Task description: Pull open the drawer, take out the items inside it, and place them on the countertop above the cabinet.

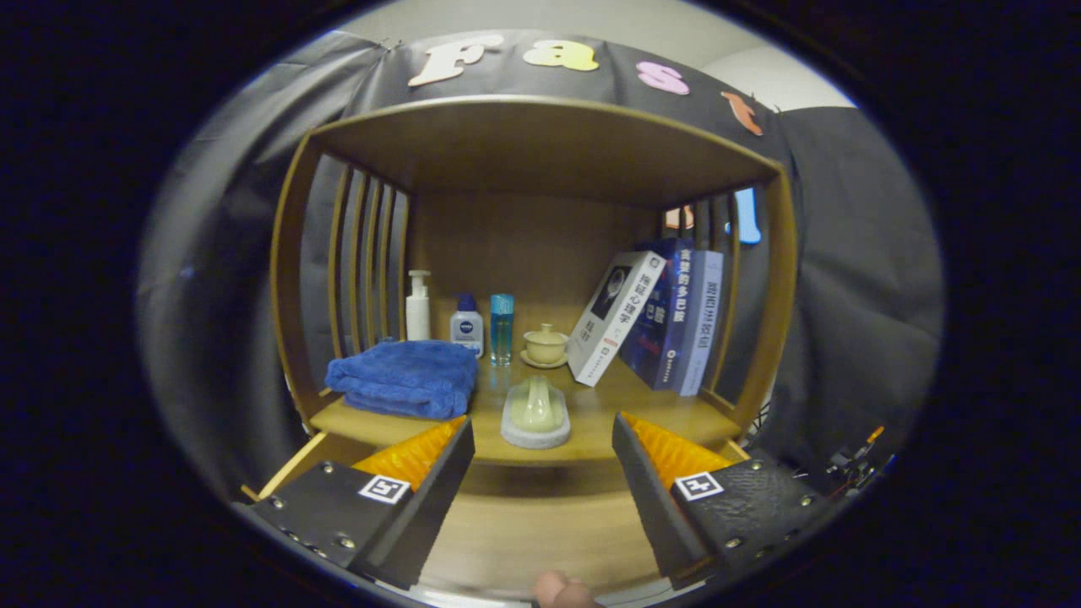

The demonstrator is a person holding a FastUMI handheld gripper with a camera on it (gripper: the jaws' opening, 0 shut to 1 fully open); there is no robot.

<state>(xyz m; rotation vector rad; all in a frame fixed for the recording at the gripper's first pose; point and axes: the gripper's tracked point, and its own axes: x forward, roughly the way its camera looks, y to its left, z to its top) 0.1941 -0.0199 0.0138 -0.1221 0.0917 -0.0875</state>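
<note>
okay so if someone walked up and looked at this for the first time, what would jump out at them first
Likely the folded blue towel on the countertop, ahead of the open claw, which grips nothing. Next, the leaning books against the shelf's far side wall. Just beyond the fingers a pale green dish on a grey pad sits near the countertop's front edge, with the open drawer below.

Mount: fisheye camera riding on the gripper (540, 439), its fingers spread apart, nothing between them.
Facing: level and forward, straight into the wooden cabinet (540, 152).
Distance: near the countertop (608, 414) front edge, open drawer (524, 532) directly below the fingers.
Coverage: countertop from left slats to right slats, shelf roof above.
</note>
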